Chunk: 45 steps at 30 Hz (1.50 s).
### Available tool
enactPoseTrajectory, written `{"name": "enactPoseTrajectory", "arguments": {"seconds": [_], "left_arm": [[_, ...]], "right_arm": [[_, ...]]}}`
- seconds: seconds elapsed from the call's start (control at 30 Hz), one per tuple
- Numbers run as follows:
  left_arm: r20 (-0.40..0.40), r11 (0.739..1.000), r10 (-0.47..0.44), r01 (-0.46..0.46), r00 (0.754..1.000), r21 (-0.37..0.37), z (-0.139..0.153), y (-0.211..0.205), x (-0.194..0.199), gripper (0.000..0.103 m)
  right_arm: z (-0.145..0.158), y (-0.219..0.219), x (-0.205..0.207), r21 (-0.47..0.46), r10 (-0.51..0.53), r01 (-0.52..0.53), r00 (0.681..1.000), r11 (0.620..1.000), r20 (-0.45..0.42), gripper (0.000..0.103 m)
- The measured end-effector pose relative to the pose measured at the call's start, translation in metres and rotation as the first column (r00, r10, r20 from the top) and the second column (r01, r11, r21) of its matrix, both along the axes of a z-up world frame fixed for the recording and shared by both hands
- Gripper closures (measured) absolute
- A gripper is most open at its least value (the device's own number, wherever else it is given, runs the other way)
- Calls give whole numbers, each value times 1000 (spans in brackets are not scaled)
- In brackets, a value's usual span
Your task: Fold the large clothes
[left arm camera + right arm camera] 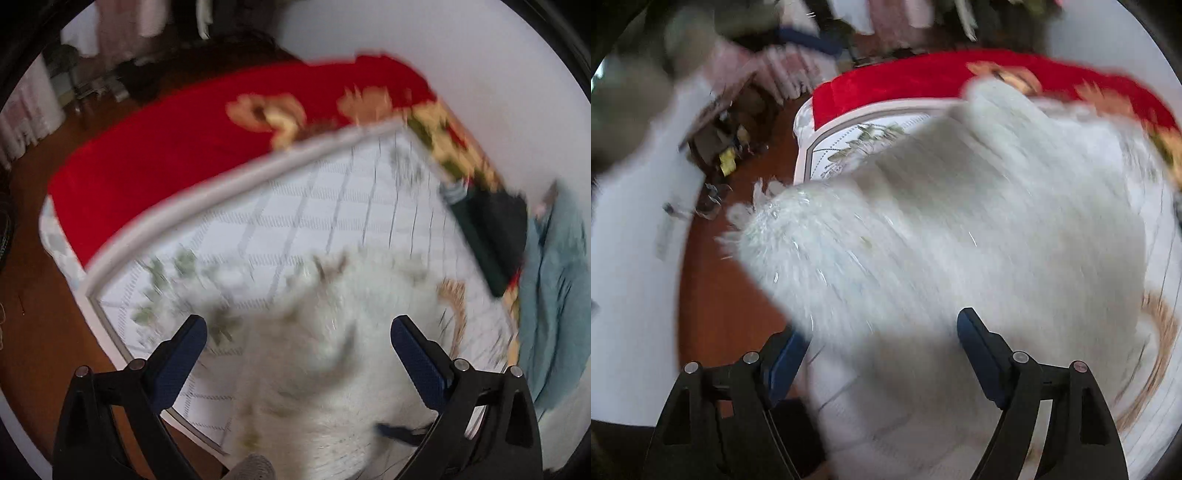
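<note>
A large white fluffy garment (332,354) lies on the white checked quilt (295,206) of a bed; both views are blurred by motion. My left gripper (299,332) is open, its blue-padded fingers (184,350) spread on either side of the garment's near end, not holding it. In the right wrist view the same white garment (942,240) fills the middle, bunched and hanging over the bed's near edge. My right gripper (882,339) is open, its fingers straddling the garment's near edge with nothing clamped.
A red floral blanket (177,155) covers the far part of the bed. A dark folded item (491,236) and a teal cloth (554,295) lie at the right. Brown wooden floor (720,295) lies left of the bed, with clutter (727,147) by the wall.
</note>
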<state>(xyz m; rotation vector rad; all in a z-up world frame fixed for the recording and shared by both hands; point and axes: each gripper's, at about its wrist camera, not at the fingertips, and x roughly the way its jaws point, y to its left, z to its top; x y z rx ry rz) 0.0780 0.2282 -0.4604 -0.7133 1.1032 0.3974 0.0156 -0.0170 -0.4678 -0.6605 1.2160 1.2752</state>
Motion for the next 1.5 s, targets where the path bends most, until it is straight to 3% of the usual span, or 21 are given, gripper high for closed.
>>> {"name": "enactPoseTrajectory", "arguments": {"seconds": [0.07, 0.13, 0.23, 0.37, 0.43, 0.47, 0.53, 0.63, 0.7, 0.73, 0.77, 0.8, 0.9, 1.03, 1.07, 1.13, 1.2, 1.27, 1.33, 1.4, 1.5], "left_arm": [[-125, 999, -23, 28, 992, 34, -40, -21, -2, 1], [-256, 997, -44, 58, 966, 47, -86, -42, -18, 0], [-314, 999, -38, 45, 949, 16, -125, -57, -44, 0], [-270, 999, 22, -11, 963, 42, -110, -51, -50, 0], [-242, 998, 48, -34, 969, 61, -98, -48, -48, 0], [-230, 997, 57, -42, 971, 71, -91, -47, -47, 0], [-208, 994, 74, -55, 975, 94, -81, -45, -45, 0], [-189, 990, 90, -68, 978, 123, -69, -42, -41, 0], [-175, 987, 101, -76, 979, 144, -63, -39, -37, 0], [-167, 984, 108, -82, 980, 156, -60, -41, -35, 0], [-155, 983, 114, -89, 981, 161, -56, -41, -33, 0], [-144, 982, 119, -95, 982, 166, -51, -43, -29, 0], [-108, 980, 125, -105, 986, 170, -35, -51, -18, 0], [-88, 987, 87, -74, 992, 144, -29, -68, -2, 0], [-95, 989, 67, -53, 993, 141, -32, -75, 7, 0], [-112, 992, 31, -16, 993, 128, -42, -89, 21, 0], [-121, 991, 5, 11, 993, 133, -53, -105, 33, 0], [-148, 987, -22, 45, 989, 153, -66, -117, 41, 0], [-181, 982, -37, 70, 983, 177, -80, -125, 47, 0], [-224, 975, -47, 93, 973, 201, -94, -129, 46, 0], [-251, 973, -61, 114, 966, 203, -106, -131, 39, 0]], "right_arm": [[9, -36, 19, -16, -95, 94, 990, 995, -103, 21], [4, -60, 43, -61, -185, 178, 970, 982, -156, 21], [-8, -101, 84, -120, -360, 341, 907, 933, -221, 21], [-33, -131, 154, -115, -550, 543, 779, 832, -302, 19], [-52, -125, 187, -82, -589, 601, 732, 795, -341, 0], [-67, -122, 204, -77, -597, 619, 706, 782, -382, 0], [-110, -109, 223, -128, -578, 608, 640, 784, -506, 0], [-165, -75, 229, -193, -447, 482, 497, 855, -744, 0], [-162, -62, 222, -143, -418, 476, 541, 867, -730, 4], [-156, -60, 219, -118, -421, 494, 566, 862, -709, 25], [-153, -64, 219, -116, -439, 517, 562, 848, -701, 37], [-150, -68, 219, -121, -471, 561, 535, 819, -702, 49], [-126, -118, 205, -151, -596, 711, 433, 687, -676, 55], [-99, -227, 170, -244, -756, 859, 221, 450, -616, 53], [-96, -242, 164, -260, -785, 863, 219, 433, -580, 48], [-97, -266, 152, -325, -848, 837, 268, 440, -457, 23], [-97, -289, 149, -371, -886, 828, 286, 420, -365, 20], [-80, -303, 153, -342, -899, 847, 307, 408, -311, 20], [-47, -313, 162, -265, -907, 874, 353, 407, -229, 20], [-14, -322, 175, -182, -891, 880, 400, 439, -216, 20], [1, -281, 185, -128, -794, 800, 535, 586, -289, 31]]}}
